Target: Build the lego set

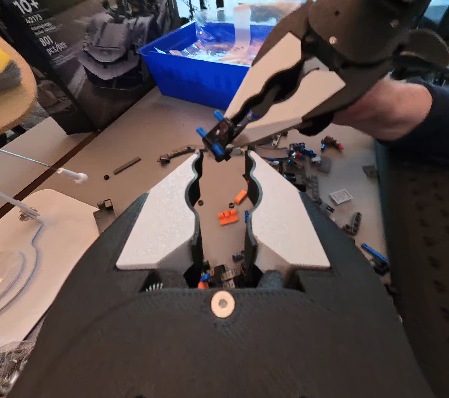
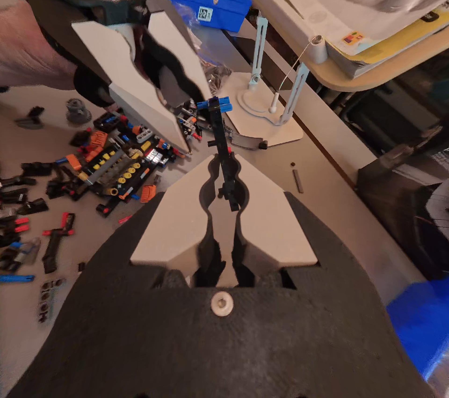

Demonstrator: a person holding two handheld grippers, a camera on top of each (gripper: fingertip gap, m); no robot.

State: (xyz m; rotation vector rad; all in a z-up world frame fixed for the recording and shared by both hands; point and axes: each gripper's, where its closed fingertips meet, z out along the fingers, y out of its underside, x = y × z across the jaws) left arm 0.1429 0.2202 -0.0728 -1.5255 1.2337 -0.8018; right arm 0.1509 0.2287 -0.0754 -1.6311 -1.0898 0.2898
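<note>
My right gripper is shut on a long black beam. The beam sticks out forward past the fingertips and has blue pins at its far end. In the left wrist view the right gripper comes down from the upper right, and the beam's pinned end hangs just beyond my left gripper's tips. My left gripper is open and empty above the table; it also shows in the right wrist view. Two orange pieces lie on the table below the open left fingers.
A large pile of loose pieces covers the table. The set's box and a blue bin holding bags stand at the back. A white book stand carries the instruction booklet. A hand holds the right gripper. Only a small space, under 4 cm, lies between the two pairs of fingers.
</note>
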